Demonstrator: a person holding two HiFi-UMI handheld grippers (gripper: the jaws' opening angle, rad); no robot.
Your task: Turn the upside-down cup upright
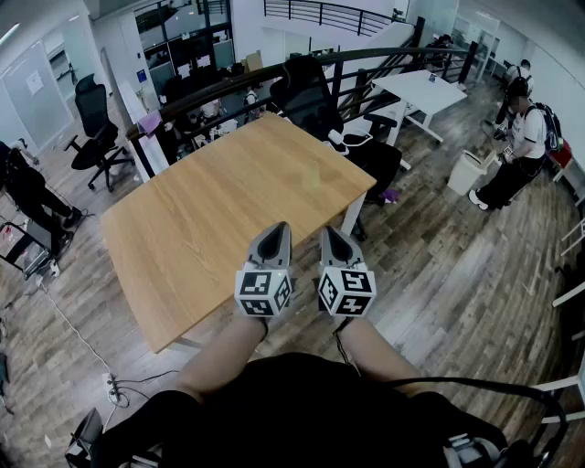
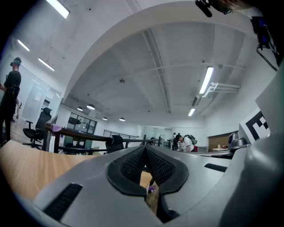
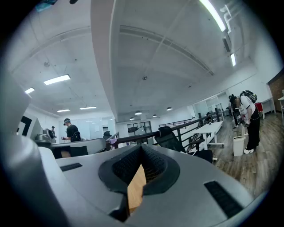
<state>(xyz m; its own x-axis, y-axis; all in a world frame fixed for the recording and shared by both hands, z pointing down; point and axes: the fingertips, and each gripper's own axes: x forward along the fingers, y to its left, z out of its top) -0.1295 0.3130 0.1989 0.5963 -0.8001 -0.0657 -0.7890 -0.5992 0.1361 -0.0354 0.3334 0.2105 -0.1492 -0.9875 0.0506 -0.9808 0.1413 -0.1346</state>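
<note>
The grey left gripper [image 1: 277, 230] and grey right gripper [image 1: 331, 233] hover side by side over the near edge of the light wooden counter [image 1: 210, 201]. Both are clenched on nothing. The cup shows in no view.

i'm in an open-plan office. a big wooden table [image 1: 210, 219] stands on a wood-plank floor [image 1: 457, 265], with black swivel chairs [image 1: 96, 128] around it and a white desk [image 1: 416, 91] further off. glass-walled rooms [image 1: 174, 46] and a black railing [image 1: 320, 14] line the back, strip lights [image 2: 206, 80] run along the concrete ceiling, and a person with a backpack [image 1: 528, 137] stands by the wall.
</note>
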